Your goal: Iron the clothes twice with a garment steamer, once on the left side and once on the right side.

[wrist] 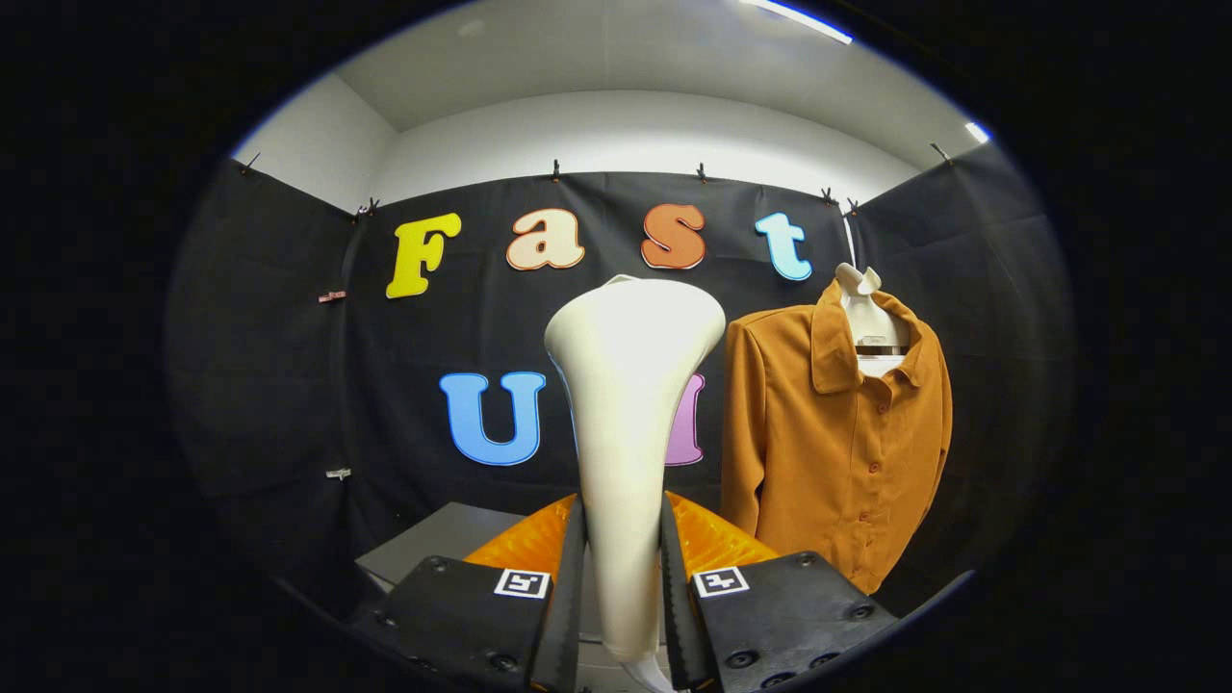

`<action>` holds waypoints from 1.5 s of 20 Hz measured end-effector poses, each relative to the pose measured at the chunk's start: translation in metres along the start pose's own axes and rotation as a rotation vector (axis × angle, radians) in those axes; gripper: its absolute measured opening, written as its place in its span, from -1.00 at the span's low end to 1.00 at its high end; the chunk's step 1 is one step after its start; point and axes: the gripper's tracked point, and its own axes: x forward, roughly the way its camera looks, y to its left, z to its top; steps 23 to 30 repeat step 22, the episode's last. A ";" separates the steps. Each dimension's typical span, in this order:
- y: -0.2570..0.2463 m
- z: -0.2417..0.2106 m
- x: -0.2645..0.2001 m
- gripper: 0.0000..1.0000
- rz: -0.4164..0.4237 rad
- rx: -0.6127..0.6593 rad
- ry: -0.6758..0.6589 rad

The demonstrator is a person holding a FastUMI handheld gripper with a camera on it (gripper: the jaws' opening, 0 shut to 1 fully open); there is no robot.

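the gripper [622, 587] squeezes the white garment steamer [626, 423], whose tall head hides some wall; the brown shirt [837, 433] hangs beside it.

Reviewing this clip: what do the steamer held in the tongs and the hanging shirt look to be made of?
Steamer, clamped between both fingers of the tongs: probably moulded plastic, cream, smooth with a soft sheen and no seams. Shirt, hanging beyond the tongs: woven cloth, matte rust-brown, with soft folds, a collar and a button row; the fibre cannot be told.

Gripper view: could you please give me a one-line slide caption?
Gripper shut on the white garment steamer, held upright, with the orange shirt hanging beyond it, untouched.
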 end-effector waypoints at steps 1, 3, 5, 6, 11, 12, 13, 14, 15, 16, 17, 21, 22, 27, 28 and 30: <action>-0.001 0.001 -0.001 -0.21 0.000 0.002 -0.001; -0.002 0.002 -0.002 -0.21 0.000 0.003 -0.002; -0.003 0.002 -0.002 -0.21 0.001 0.000 -0.003; -0.003 0.002 -0.002 -0.21 0.001 -0.002 -0.003; -0.005 0.004 -0.004 -0.21 -0.003 -0.006 -0.008; -0.004 0.005 -0.004 -0.21 -0.002 -0.006 -0.011; -0.004 0.005 -0.004 -0.21 -0.001 -0.006 -0.011; -0.004 0.006 -0.004 -0.21 0.000 -0.007 -0.013; -0.005 0.006 -0.004 -0.21 0.002 -0.005 -0.014; -0.004 0.007 -0.004 -0.21 0.003 -0.003 -0.015; -0.005 0.006 -0.004 -0.21 0.002 -0.004 -0.015; -0.002 0.002 -0.001 -0.21 0.011 -0.008 -0.001; -0.001 0.001 0.001 -0.21 0.015 -0.011 -0.001; -0.001 0.001 0.001 -0.21 0.015 -0.011 -0.001; -0.001 0.001 0.001 -0.21 0.015 -0.011 -0.001; -0.001 0.001 0.001 -0.21 0.015 -0.011 -0.001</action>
